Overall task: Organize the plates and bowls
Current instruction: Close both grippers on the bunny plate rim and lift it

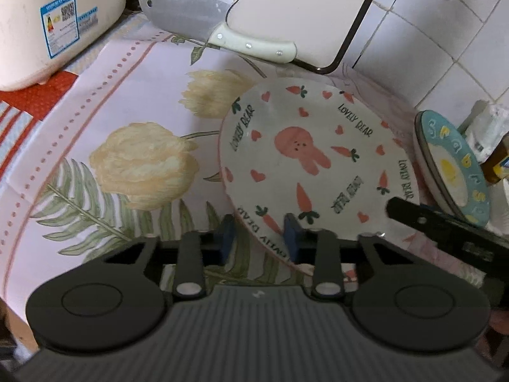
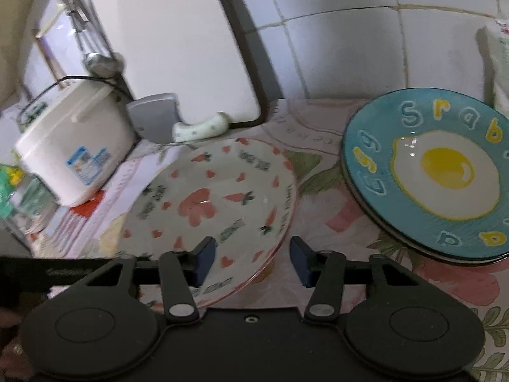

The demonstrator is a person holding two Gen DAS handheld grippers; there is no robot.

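Both your grippers at the white rabbit-and-carrot ceramic plate (image 1: 305, 159).
Plate lies on the floral-cloth worktop (image 1: 127, 102); left gripper (image 1: 259, 238) jaws straddle its 7 o'clock rim, right gripper (image 2: 253, 259) jaws its 5 o'clock rim, pad contact unclear. Blue fried-egg plate (image 2: 426, 175) sits at 3 o'clock.

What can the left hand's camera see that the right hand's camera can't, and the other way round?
Only the left wrist view shows the big yellow tulips printed on the cloth and the left gripper straddling the bunny plate's near rim.

Only the right wrist view shows the hanging ladle and the egg plate's whole face.

Both show the bunny plate, the blue egg plate, the cleaver, the white cooker and the right gripper, which also straddles the bunny plate's rim.
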